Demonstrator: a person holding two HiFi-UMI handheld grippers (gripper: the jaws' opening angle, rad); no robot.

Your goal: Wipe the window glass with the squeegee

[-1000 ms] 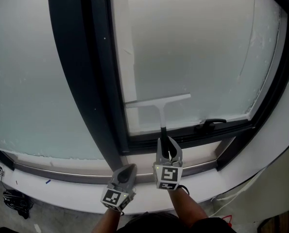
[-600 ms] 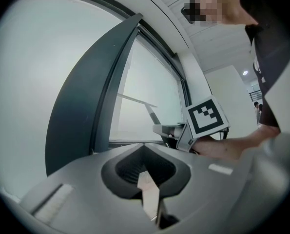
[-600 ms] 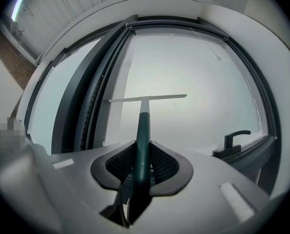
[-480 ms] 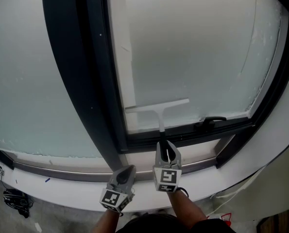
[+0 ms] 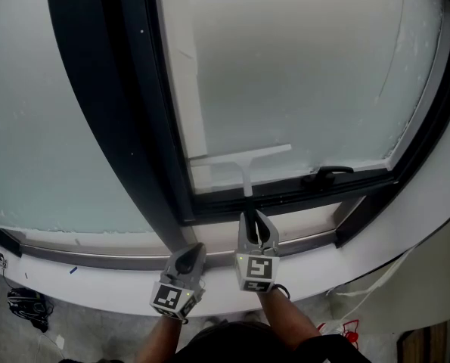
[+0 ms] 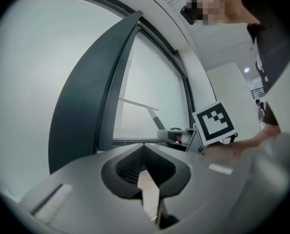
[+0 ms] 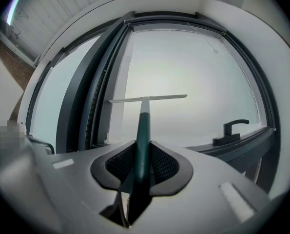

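The squeegee (image 5: 240, 156) rests against the glass (image 5: 300, 74), left of the window handle (image 5: 327, 174).

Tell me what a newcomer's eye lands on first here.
The pale squeegee stands out, its blade lying across the low part of the hazy window glass and its dark handle clamped in the right gripper near the sill. Next comes the thick dark mullion sweeping down the left. The left gripper sits beside the right one, shut and empty.

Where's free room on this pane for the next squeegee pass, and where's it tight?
Free: the glass above the squeegee, and right of it toward the window handle. Tight: its left end is by the frame, bottom rail just below.
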